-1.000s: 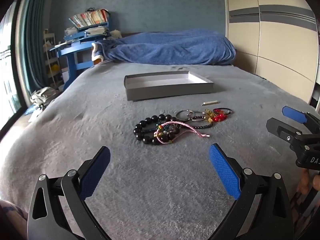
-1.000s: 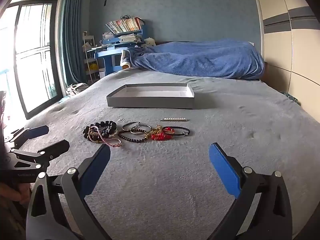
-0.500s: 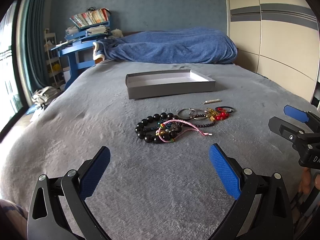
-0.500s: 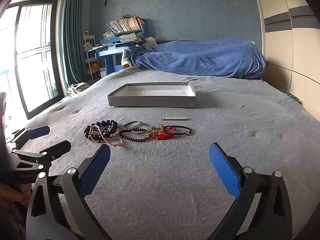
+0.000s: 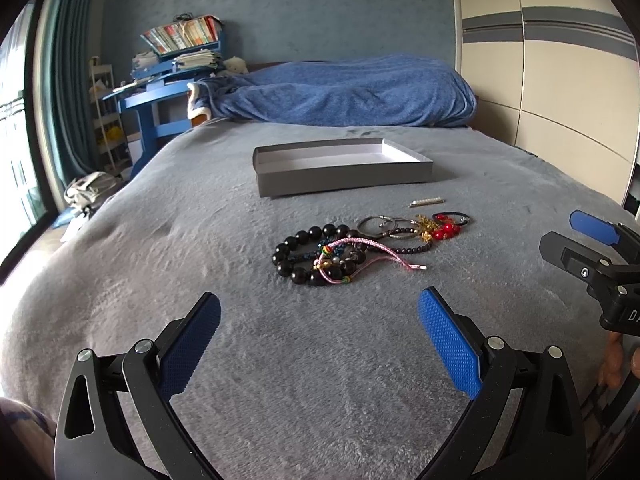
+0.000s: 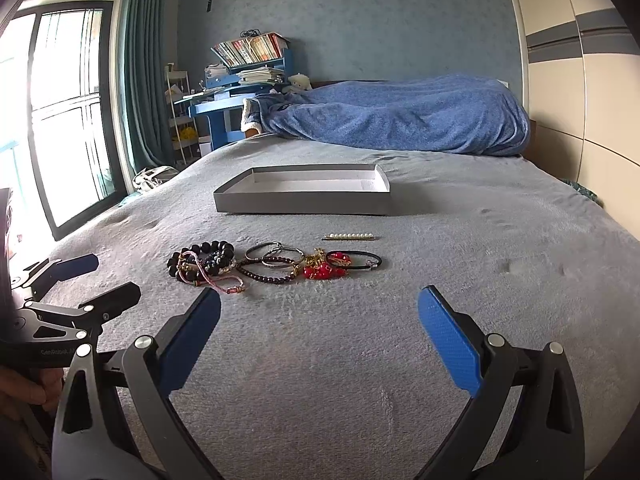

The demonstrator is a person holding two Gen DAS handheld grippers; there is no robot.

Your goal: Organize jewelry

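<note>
A heap of jewelry lies on the grey bed cover: a black bead bracelet (image 5: 304,254) with a pink cord bracelet (image 5: 368,254) on it, silver rings (image 5: 380,226), a red bead piece (image 5: 446,231) and a pearl bar clip (image 5: 427,201). The same heap shows in the right wrist view: black beads (image 6: 204,256), red beads (image 6: 324,270), pearl clip (image 6: 350,236). An empty grey tray (image 5: 344,178) (image 6: 304,202) stands behind it. My left gripper (image 5: 320,328) is open and empty, short of the black beads. My right gripper (image 6: 320,326) is open and empty, short of the heap.
A blue blanket (image 5: 344,94) lies bunched at the bed's far end. A blue desk with books (image 5: 168,80) stands at the left, a wardrobe (image 5: 552,60) at the right. A window (image 6: 60,112) and a curtain are at the left.
Both grippers have drifted slightly, so the heap and tray sit a little differently in view. The jewelry has not moved. Both stay open.
</note>
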